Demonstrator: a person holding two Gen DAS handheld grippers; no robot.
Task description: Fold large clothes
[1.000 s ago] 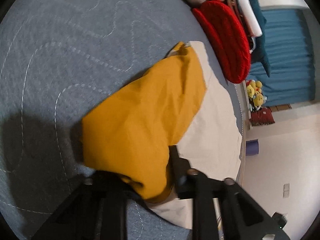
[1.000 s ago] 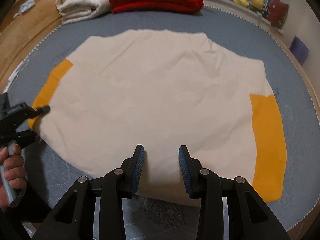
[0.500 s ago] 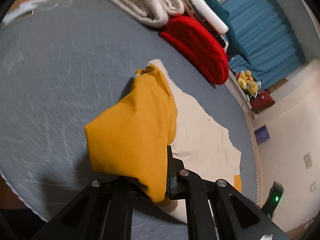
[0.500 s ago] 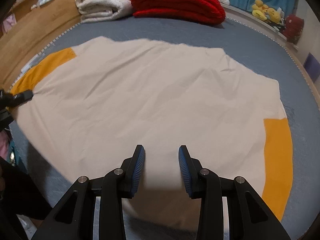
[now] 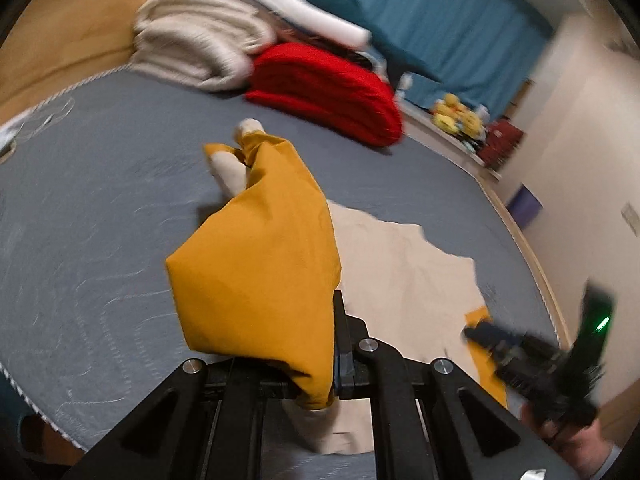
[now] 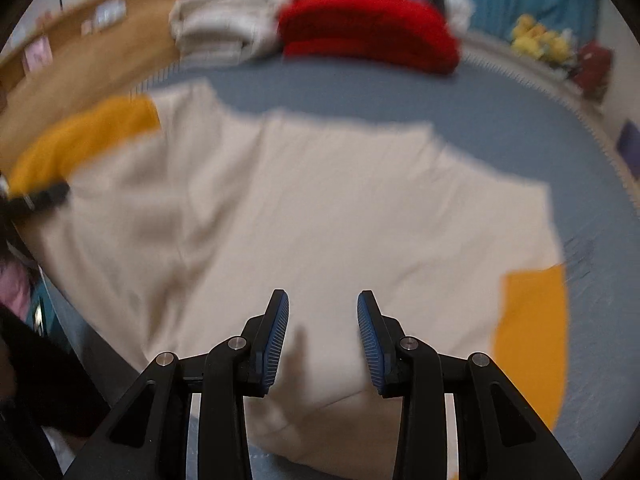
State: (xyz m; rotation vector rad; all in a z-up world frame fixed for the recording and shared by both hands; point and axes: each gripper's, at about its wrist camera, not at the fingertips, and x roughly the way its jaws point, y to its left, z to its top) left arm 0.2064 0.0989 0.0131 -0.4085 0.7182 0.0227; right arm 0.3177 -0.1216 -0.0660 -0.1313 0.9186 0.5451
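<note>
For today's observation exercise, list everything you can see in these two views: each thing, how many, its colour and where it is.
shirt: one, cream, spread on mattress
sleeves: two, mustard; one lifted, one flat
mattress: one, grey, underneath
red knit: one, folded, far edge
cream blanket: one, folded, beside red knit
curtain: one, blue, behind
plush toys: yellow, ledge; count unclear
left tongs: black, shut on lifted sleeve
right tongs: black, blue pads, open above hem
</note>
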